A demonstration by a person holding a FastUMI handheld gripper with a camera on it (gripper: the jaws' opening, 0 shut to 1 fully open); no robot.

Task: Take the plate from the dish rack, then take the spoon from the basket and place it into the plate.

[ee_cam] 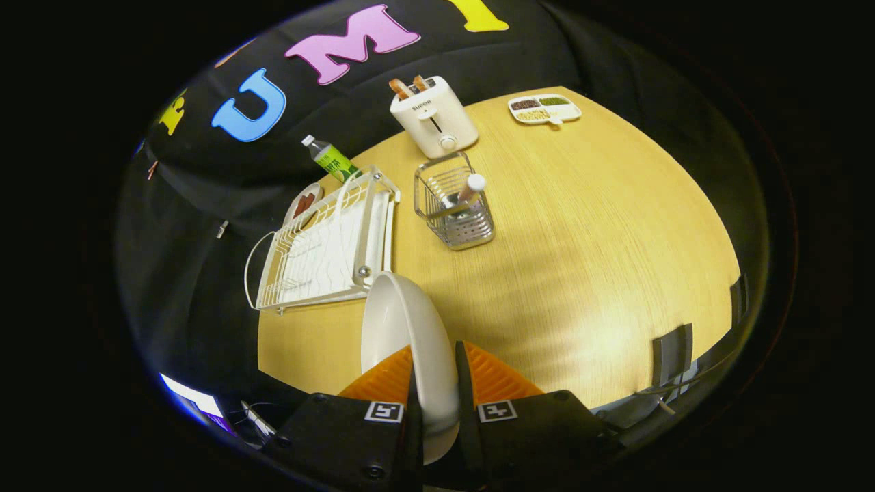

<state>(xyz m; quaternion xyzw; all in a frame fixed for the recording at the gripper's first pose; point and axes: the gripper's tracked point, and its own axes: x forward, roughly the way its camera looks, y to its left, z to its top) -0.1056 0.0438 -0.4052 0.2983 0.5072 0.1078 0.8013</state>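
White ceramic plate (410, 342), standing on its edge, clamped between the two fingers (393, 376) of the gripper (437, 386), one finger on each face of the rim. Held above the near part of the worktop (581, 260), hollow side turned toward the dish rack (328, 246). Upper rim of the plate just beside the near corner of the rack; cannot tell whether touching it.

Beyond the plate, a white wire dish rack with a white tray under it, lying flat close to the worktop's edge. Just beside the rack, a wire metal basket (454, 205), with a spoon (468, 191) standing inside, handle up and tilted, pale rounded end above the basket's rim.

Farther back, a cream toaster (433, 116) with two slices of toast sticking out of the slots. Between toaster and rack, a plastic bottle (331, 158) with a green label, leaning. Behind the rack, a small oval dish (303, 203) with something reddish in it. At the far side, well apart from all this, a white divided tray (545, 109) with grains or beans of different colours.

Worktop of pale yellow wood grain, rounded in outline, lit warmly, with soft shadow near the fingers. Black cloth wall (205, 178) behind and around the worktop.
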